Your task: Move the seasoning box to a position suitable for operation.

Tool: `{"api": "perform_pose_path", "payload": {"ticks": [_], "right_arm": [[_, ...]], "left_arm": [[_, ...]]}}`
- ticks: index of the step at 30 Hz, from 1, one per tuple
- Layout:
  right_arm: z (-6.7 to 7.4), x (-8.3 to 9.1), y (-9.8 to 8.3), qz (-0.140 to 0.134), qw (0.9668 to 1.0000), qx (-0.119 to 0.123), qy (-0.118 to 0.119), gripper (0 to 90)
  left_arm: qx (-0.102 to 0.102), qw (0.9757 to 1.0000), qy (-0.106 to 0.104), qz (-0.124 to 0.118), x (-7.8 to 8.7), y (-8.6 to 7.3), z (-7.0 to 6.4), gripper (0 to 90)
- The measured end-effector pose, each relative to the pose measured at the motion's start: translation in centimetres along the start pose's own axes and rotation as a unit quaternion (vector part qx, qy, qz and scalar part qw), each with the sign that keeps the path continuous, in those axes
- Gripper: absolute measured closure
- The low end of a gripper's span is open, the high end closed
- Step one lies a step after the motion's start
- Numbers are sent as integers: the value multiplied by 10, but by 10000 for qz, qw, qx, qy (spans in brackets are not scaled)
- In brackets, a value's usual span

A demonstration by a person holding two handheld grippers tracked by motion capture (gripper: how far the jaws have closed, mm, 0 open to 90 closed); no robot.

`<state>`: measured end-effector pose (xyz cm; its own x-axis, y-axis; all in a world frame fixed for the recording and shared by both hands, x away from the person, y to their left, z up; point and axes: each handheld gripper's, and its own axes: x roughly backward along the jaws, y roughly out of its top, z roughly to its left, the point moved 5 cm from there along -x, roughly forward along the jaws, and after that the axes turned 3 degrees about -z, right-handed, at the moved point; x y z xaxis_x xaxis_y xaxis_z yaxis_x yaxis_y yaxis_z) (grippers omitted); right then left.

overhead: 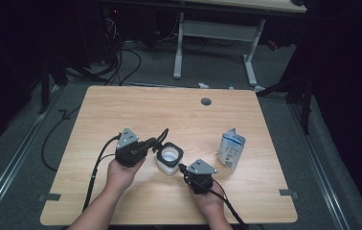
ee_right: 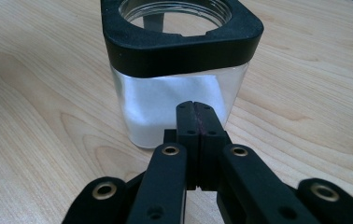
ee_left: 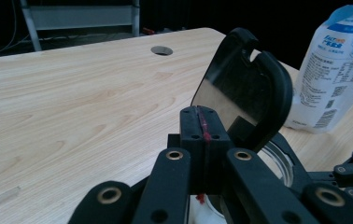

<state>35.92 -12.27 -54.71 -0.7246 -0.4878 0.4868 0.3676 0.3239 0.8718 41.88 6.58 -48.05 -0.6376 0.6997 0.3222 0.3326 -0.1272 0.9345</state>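
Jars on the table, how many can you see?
1. The jar, clear with a black rim and white powder inside, stands near the table's front middle, between the two grippers. A white bag stands to its right.

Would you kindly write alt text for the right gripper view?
The right gripper, jaws shut, points at a clear square jar with a black rim, open at the top and holding white powder. The jar stands on a light wooden table.

Closed left gripper (ee_left: 204, 122) meets raised black lid (ee_left: 244, 88), apparently touching.
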Motion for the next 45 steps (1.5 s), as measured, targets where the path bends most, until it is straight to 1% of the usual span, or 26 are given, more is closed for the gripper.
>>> {"api": "perform_pose_path", "payload": {"ticks": [4,6,7,8,9,11,17,25,31,33,41,45], "right_arm": [[0,0,0,-9,10000,14,-1,900],[0,0,0,-7,10000,9,-4,900],[0,0,0,-5,10000,7,-5,900],[0,0,0,-5,10000,5,-4,900],[0,0,0,-4,10000,5,-9,900],[0,0,0,-3,10000,8,-12,900],[0,0,0,-5,10000,16,-11,900],[-2,2,0,-19,10000,7,-22,899],[-4,3,-1,-18,10000,-24,-43,900],[-4,3,-1,-26,10000,-22,-53,899],[-8,4,-2,6,9999,-39,-102,899],[-9,4,-3,4,9999,-39,-110,899]], "left_arm": [[-61,10000,-46,14,-1,-1,-5,900],[-110,9999,-31,29,-2,-2,-7,900],[-119,9999,-89,43,-3,-3,-10,900],[-146,9999,-65,58,-3,-4,-10,900],[-173,9997,-113,89,-4,-5,-13,900],[-221,9996,-132,116,-5,-7,-15,900],[-271,9994,-155,145,-7,-10,-20,900],[-317,9993,-111,159,-5,-10,-18,900],[-276,9995,-54,136,-3,-9,-15,900],[-314,9994,-25,140,-2,-9,-14,900],[-404,9990,104,170,8,-11,-6,898],[-384,9990,153,195,13,-15,-1,896]]}}
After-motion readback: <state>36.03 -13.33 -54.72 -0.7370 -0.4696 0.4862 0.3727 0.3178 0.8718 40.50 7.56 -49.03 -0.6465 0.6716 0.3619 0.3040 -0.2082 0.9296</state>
